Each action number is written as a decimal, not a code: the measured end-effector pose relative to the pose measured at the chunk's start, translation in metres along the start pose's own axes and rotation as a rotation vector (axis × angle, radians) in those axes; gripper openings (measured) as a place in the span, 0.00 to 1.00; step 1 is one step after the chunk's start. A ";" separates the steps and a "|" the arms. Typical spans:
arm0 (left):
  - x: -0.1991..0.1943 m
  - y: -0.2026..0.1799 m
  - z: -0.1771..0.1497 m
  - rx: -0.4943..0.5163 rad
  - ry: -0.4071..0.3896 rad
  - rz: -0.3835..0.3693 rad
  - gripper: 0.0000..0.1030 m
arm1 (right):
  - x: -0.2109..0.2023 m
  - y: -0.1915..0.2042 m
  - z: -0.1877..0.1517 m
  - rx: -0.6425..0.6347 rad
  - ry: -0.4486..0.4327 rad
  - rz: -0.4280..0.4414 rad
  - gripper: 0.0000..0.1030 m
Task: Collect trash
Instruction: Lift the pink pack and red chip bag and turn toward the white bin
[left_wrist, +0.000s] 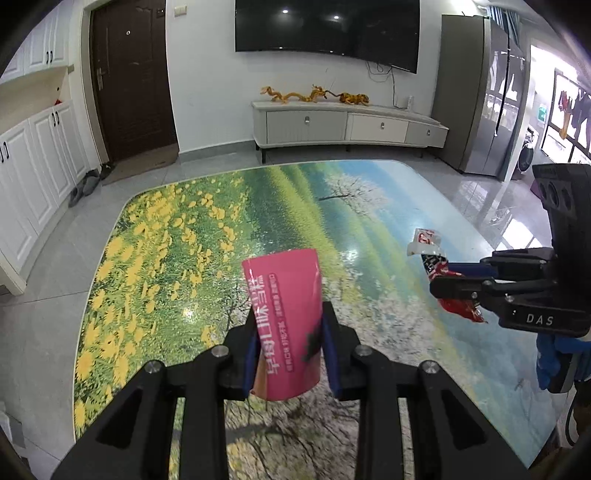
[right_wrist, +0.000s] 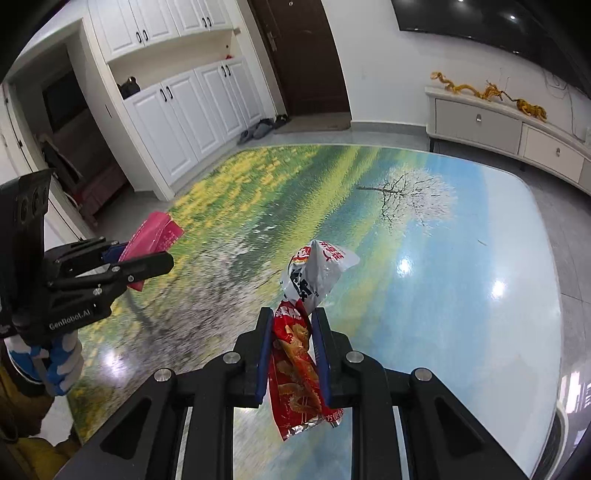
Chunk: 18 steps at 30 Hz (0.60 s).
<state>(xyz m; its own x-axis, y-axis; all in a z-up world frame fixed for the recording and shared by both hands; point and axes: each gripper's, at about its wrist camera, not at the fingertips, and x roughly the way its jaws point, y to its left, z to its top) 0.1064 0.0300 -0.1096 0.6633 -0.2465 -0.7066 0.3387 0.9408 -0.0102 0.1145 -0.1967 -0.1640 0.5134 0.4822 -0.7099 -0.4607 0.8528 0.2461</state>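
Left and right wrist views of a glossy bench (left_wrist: 424, 229) printed with a meadow scene: yellow flowers on one side, a white blossoming tree and blue sky on the other. Ceiling lights glare off the blue part in the right wrist view. The bench has rounded corners; grey tiled floor (left_wrist: 51, 266) surrounds it.

Room, left wrist view: a dark television (left_wrist: 328, 27) on a white wall above a low white media cabinet (left_wrist: 347, 123) carrying golden dragon figures (left_wrist: 314, 95); a dark brown door (left_wrist: 133, 77) with a mat and slippers (left_wrist: 86, 186) before it; white cupboards (left_wrist: 33, 166) at the left; a steel refrigerator (left_wrist: 495, 103) at the right.

Edges and free space: the far bench edge lies well apart from the media cabinet, with open floor between. The printed surface beyond both claws carries nothing else visible.

Left claw (left_wrist: 291, 321): clenched on a pink pouch (left_wrist: 286, 317), its blue pads pressing both sides; the pouch stands upright above the bench. Right claw (right_wrist: 290, 325): clenched on a red snack wrapper (right_wrist: 295, 369) whose grey-white upper part (right_wrist: 314, 273) rises past the fingertips while the red end hangs below.

View differences: only the left wrist view shows the refrigerator and a bright window area behind the right claw (left_wrist: 439, 284). Only the right wrist view shows the cupboard's open niche (right_wrist: 173, 70), a dim doorway (right_wrist: 74, 147) and the person's blue-and-white glove (right_wrist: 59, 365) under the left claw (right_wrist: 162, 262).
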 end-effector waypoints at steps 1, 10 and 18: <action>-0.006 -0.004 -0.001 0.005 -0.009 0.007 0.27 | -0.006 0.003 -0.003 0.001 -0.007 0.000 0.19; -0.052 -0.029 -0.013 0.037 -0.071 0.034 0.27 | -0.055 0.025 -0.022 0.009 -0.068 -0.017 0.19; -0.080 -0.042 -0.019 0.050 -0.113 0.036 0.27 | -0.082 0.033 -0.031 0.014 -0.103 -0.038 0.19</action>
<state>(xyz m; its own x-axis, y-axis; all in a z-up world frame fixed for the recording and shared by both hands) 0.0264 0.0151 -0.0660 0.7457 -0.2399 -0.6216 0.3444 0.9374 0.0514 0.0342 -0.2142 -0.1182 0.6020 0.4668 -0.6478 -0.4299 0.8732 0.2297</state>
